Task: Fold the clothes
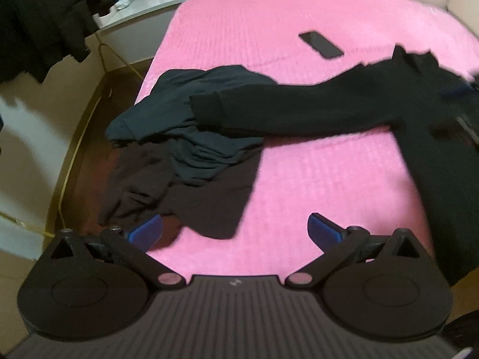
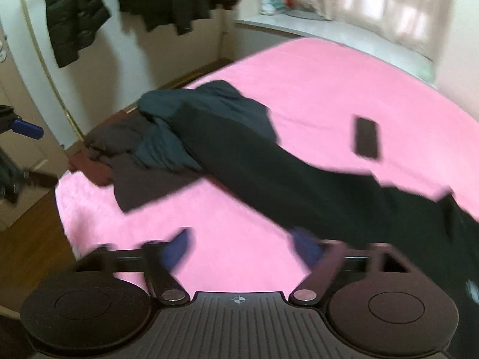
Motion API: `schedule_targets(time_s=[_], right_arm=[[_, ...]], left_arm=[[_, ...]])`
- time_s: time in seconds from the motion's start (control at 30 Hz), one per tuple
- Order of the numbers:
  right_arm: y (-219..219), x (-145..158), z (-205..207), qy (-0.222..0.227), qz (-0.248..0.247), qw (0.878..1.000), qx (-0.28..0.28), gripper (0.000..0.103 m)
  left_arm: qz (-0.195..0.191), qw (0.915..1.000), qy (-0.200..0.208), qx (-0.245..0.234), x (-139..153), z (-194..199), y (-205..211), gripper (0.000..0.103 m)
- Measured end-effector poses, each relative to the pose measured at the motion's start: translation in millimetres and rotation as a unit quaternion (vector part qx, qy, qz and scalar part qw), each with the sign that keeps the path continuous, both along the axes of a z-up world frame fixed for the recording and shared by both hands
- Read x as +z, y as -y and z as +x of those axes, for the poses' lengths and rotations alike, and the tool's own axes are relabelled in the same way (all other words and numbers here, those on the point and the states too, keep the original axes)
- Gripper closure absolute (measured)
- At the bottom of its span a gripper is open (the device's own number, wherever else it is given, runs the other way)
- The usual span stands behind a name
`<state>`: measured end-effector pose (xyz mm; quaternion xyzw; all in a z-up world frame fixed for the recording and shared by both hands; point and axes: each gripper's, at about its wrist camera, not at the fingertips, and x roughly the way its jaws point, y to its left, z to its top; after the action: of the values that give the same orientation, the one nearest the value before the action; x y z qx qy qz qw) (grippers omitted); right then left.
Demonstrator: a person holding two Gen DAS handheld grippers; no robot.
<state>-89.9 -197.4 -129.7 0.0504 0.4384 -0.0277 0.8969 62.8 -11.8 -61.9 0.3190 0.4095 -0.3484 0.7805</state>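
Pink fleece covers the bed (image 1: 299, 179), and the clothes lie spread across it. A black garment (image 1: 299, 110) stretches its long sleeve from the right side toward the middle, the cuff resting on top of a dark teal garment (image 1: 203, 137), which in turn lies on a brown garment (image 1: 209, 200) at the bed's left edge. A dark phone (image 1: 321, 44) lies flat on the cover beyond the sleeve, apart from the clothes.

The left hand-held gripper (image 1: 235, 229) hovers over the near part of the bed with its blue pads spread wide and nothing between them; the brown garment's lower edge lies just ahead of its left pad, while the black sleeve is farther ahead.

The right hand-held gripper (image 2: 242, 246) is blurred, its jaws partly apart over bare pink cover. The black garment lies just beside its right pad, possibly touching it; the blur does not let me tell. No cloth sits between the pads.

Dark jackets (image 2: 74, 15) hang on the wall beyond the bed. No readable writing or brand shows; only a small round mark sits on each gripper body.
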Motion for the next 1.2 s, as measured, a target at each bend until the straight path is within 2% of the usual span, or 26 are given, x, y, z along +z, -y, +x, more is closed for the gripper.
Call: schedule_targets(time_s=[0.2, 0.27, 0.37, 0.53, 0.63, 0.7, 0.73, 0.8, 0.87, 0.97, 1.07, 1.13, 1.2], right_arm=[[-43, -43, 133, 0.021, -0.027, 0.997, 0.069, 0.036], [-56, -65, 170, 0.017, -0.052, 0.994, 0.092, 0.056], [-67, -110, 221, -0.011, -0.089, 0.989, 0.118, 0.058], [-81, -168, 266, -0.038, -0.13, 0.98, 0.146, 0.058], [-80, -191, 281, -0.051, -0.155, 0.977, 0.138, 0.057], [-76, -198, 286, -0.05, -0.154, 0.979, 0.125, 0.058], [-72, -198, 286, -0.045, -0.148, 0.981, 0.12, 0.058], [-65, -193, 285, -0.036, -0.133, 0.984, 0.109, 0.078], [-56, -184, 280, -0.028, -0.113, 0.988, 0.104, 0.089], [-42, -160, 266, 0.001, -0.079, 0.994, 0.081, 0.091], [-12, -125, 241, 0.042, -0.007, 0.999, 0.013, 0.091], [18, -98, 216, 0.08, 0.04, 0.995, -0.047, 0.091], [53, -72, 180, 0.119, 0.066, 0.984, -0.116, 0.091]], left_arm=[[0.032, 0.9951, 0.059, -0.073, -22, 48, -1, 0.001], [0.023, 0.9952, 0.061, -0.074, -30, 61, -3, 0.001], [0.008, 0.9971, 0.05, -0.056, -44, 81, -8, 0.001], [-0.002, 0.9999, 0.011, -0.009, -74, 101, -24, 0.001], [0.011, 0.9999, -0.008, 0.007, -91, 103, -36, 0.001], [0.021, 0.9996, -0.015, 0.011, -97, 102, -42, 0.001], [0.024, 0.9995, -0.017, 0.011, -98, 102, -44, 0.001], [0.028, 0.9993, -0.021, 0.01, -100, 101, -47, 0.001], [0.028, 0.9993, -0.023, 0.006, -100, 101, -47, 0.001], [0.024, 0.9994, -0.022, -0.009, -99, 102, -36, 0.001], [0.011, 0.9993, -0.018, -0.031, -93, 102, -19, 0.001], [-0.005, 0.9986, -0.016, -0.05, -87, 99, -3, 0.001], [-0.015, 0.9968, -0.017, -0.076, -84, 94, 16, 0.001]])
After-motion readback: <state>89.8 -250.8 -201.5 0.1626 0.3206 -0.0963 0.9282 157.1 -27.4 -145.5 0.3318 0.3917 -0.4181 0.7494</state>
